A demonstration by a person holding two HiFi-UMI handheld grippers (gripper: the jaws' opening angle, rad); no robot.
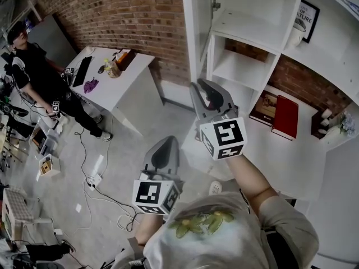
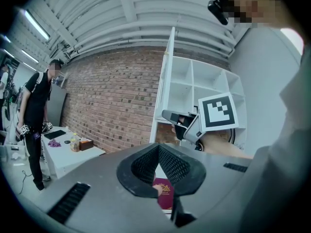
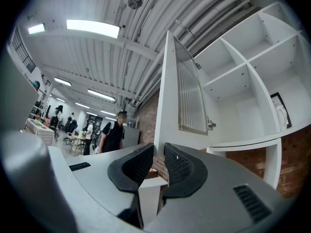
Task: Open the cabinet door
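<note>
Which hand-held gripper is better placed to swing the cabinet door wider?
Right: the right hand-held gripper clamps the cabinet door by its edge; the left hand-held gripper hangs away from it, jaws together.

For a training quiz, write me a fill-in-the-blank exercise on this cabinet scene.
The right tongs are clamped on the edge of the open ___.
The wall left of the cabinet is bare ___.
The plain book on the white counter is ___.
Missing words: cabinet door; brick; red.
</note>
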